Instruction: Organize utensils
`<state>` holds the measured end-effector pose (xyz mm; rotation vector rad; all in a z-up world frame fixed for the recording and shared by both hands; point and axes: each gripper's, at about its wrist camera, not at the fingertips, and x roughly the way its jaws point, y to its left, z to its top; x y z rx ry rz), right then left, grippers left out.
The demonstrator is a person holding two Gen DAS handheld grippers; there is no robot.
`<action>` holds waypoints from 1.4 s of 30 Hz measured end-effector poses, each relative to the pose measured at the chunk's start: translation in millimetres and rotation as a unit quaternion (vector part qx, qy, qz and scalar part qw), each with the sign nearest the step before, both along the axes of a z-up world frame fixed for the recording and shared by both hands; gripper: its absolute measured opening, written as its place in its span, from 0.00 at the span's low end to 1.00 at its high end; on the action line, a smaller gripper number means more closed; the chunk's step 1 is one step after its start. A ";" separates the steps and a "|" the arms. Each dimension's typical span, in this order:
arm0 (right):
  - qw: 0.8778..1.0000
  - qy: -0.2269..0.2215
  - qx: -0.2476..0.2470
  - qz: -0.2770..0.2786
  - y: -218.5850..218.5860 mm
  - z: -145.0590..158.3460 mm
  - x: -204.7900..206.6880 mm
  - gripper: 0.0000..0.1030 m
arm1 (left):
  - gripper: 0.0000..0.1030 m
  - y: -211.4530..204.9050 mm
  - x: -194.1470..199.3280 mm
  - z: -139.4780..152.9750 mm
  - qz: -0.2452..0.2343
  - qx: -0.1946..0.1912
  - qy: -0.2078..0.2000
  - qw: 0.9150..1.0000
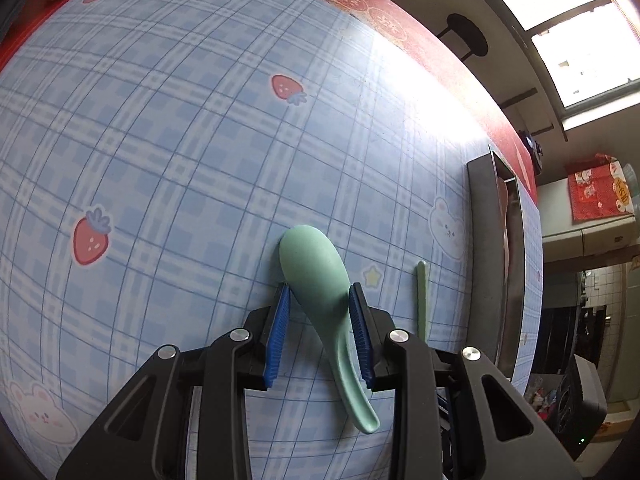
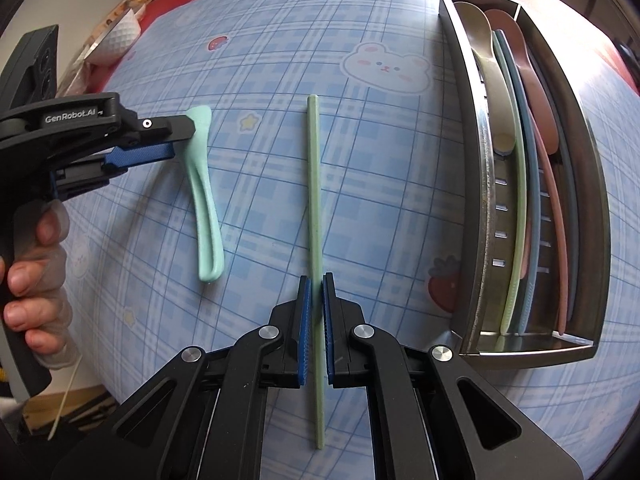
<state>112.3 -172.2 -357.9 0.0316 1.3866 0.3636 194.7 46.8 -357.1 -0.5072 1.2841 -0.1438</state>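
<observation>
Left gripper clamped on green spoon neck; right gripper closed on thin, stiff, light chopstick. Tray at three o'clock.

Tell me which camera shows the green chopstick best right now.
The right wrist view: the green chopstick runs nearly its whole length up the frame, clamped in the right gripper. The left wrist view catches only a short end beside the left gripper.
</observation>
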 end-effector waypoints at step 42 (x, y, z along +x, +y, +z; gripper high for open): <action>0.998 -0.012 0.047 -0.027 -19.4 11.8 1.4 0.04 | 0.12 7.8 -83.8 44.4 -0.056 0.102 -0.078 0.990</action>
